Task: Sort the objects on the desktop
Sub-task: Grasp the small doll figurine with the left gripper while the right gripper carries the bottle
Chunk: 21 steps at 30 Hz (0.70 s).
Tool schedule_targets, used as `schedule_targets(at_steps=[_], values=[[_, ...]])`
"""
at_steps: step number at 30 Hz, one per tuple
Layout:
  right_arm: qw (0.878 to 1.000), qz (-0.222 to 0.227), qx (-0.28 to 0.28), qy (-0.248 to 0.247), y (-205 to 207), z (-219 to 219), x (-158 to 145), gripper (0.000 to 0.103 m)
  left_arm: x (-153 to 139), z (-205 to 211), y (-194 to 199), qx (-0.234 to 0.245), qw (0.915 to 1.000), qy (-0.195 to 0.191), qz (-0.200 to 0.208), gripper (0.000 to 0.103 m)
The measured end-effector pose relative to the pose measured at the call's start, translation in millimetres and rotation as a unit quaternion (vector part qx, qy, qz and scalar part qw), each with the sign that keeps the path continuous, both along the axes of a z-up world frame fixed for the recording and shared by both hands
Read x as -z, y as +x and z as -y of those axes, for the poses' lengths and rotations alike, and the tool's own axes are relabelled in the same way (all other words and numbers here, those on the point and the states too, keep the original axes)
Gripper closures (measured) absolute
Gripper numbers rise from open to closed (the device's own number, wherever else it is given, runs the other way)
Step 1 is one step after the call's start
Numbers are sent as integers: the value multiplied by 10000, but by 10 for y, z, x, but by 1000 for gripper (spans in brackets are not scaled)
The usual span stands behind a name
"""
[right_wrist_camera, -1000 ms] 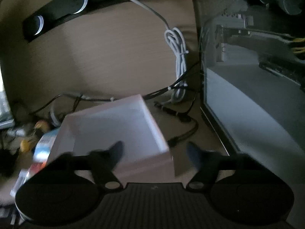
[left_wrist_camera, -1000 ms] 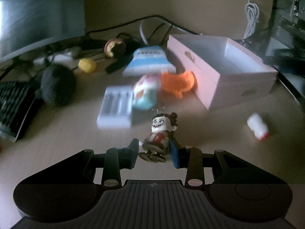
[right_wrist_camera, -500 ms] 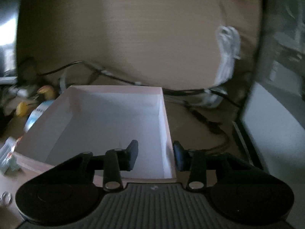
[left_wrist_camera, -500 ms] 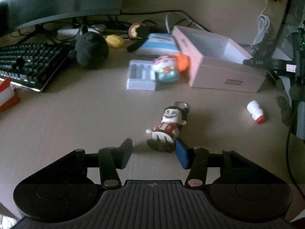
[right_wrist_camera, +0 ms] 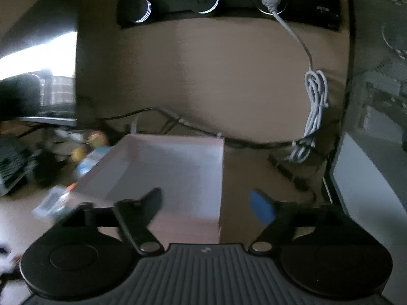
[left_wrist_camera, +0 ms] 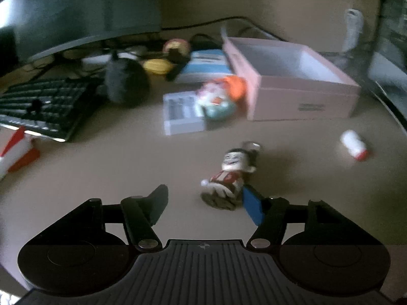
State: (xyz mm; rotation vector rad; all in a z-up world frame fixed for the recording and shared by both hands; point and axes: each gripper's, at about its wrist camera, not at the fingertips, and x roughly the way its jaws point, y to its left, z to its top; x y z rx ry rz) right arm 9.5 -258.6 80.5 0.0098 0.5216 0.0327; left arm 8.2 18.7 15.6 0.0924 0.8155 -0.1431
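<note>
A small figurine with a grinning face and red-striped shirt lies on the desk just ahead of my left gripper, close to its right finger. The left gripper is open and empty. An open pink box stands at the back right; it also shows in the right wrist view. My right gripper is open and empty, hovering over the box's near right corner. A white tray of small items, a round colourful toy, a blue-and-white packet and a small white-and-red bottle lie about.
A black keyboard and a dark round plush sit at the left under a monitor. A red-and-white object is at the left edge. A coiled white cable hangs from a wall power strip. A computer case stands to the right.
My left gripper has opened wider and drawn back; the figurine now lies by its right finger instead of between both. My right gripper has opened wider and shifted right over the box corner.
</note>
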Motion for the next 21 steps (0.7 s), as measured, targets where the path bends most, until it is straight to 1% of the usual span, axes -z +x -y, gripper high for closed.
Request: schedule_targets(at_steps=[3,4,6,8,10,11,14,16,17,21], values=[[9986,-423,-316,-67,-276,-96,153,20,-9,-72,37,-320,9991,264,131,27],[9976,-520,-429,-166,-356,-154,228,20,-14,-116,50,-429,9986,289,151,24],[9956,-623,-573,-390,-458,-258,348,25,-23,-201,62,-619,9978,200,128,21],[9932,-762,-700,-529,-499,-348,461,45,-28,-253,35,-705,9974,84,104,17],[9927,-821,-730,-489,-495,-386,511,53,-30,-268,-24,-648,9978,-59,98,13],[9932,-807,-705,-464,-471,-386,522,53,-28,-254,-55,-573,9982,-143,85,10],[9941,-814,-592,-398,-370,-391,572,54,-19,-187,-125,-334,9989,-338,36,9],[9939,-873,-599,-310,-266,-404,582,65,-16,-127,-145,-200,9988,-442,-7,8],[9937,-883,-641,-270,-232,-426,588,67,-17,-102,-142,-157,9988,-472,-19,8],[9906,-786,-1091,-248,-180,-627,559,67,-35,-27,-102,-40,9987,-504,-36,8]])
